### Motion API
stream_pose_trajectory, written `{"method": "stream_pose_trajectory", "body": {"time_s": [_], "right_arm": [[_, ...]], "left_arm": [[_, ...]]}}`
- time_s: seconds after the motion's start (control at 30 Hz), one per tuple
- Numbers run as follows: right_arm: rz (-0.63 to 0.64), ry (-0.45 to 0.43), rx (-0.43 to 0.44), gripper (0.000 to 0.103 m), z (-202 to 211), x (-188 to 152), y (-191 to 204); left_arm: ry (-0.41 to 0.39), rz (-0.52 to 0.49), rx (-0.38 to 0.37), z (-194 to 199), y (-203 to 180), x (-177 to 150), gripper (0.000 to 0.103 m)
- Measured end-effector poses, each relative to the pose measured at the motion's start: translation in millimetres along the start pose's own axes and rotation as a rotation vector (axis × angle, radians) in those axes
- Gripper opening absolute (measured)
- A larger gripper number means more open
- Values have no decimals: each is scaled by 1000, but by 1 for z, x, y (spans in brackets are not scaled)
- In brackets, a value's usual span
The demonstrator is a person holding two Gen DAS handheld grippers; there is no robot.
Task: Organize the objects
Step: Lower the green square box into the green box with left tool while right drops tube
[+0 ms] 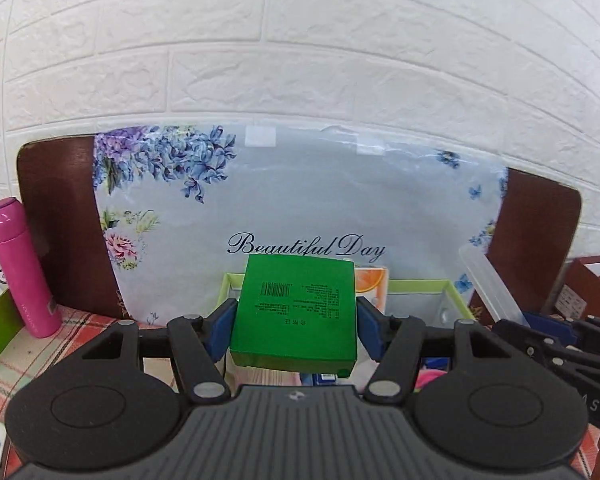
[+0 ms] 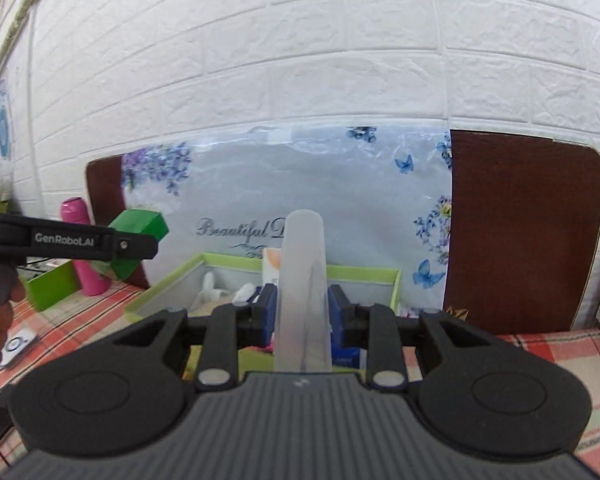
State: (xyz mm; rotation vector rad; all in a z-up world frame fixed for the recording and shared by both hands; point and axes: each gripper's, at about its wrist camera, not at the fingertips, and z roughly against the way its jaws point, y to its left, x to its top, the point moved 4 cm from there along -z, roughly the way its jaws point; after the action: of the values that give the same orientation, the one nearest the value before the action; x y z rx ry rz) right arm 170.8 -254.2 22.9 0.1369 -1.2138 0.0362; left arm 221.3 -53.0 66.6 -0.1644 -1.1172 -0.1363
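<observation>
Blue pads of the left gripper [image 1: 296,320] clamp a green box [image 1: 296,312], lifted above the lime-rimmed tray [image 1: 420,285]; pink bottle [image 1: 24,268] stands far left

Right gripper [image 2: 302,312] pinches a frosted plastic lid [image 2: 303,292] edge-on, upright above that tray [image 2: 364,274]

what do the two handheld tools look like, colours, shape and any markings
Both match. The left tool and right tool have black linkage arms with silver rivets, blue finger pads, round black side discs and a ribbed grey body. The left tool's arm reads "GenRobot.AI" in white. No cables or sleeves show.
</observation>
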Motion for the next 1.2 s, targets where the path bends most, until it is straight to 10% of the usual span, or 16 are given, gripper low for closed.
{"method": "stream_pose_trajectory", "body": {"time_s": [0.43, 0.57, 1.2], "right_arm": [[-7, 98, -81, 27, -88, -20, -15], [-2, 117, -90, 62, -93, -33, -19], [-93, -100, -96, 103, 23, 0, -18]], "left_arm": [[82, -5, 46, -80, 14, -22, 74], [83, -32, 68, -77, 14, -33, 85], [118, 3, 97, 8, -13, -31, 85]]}}
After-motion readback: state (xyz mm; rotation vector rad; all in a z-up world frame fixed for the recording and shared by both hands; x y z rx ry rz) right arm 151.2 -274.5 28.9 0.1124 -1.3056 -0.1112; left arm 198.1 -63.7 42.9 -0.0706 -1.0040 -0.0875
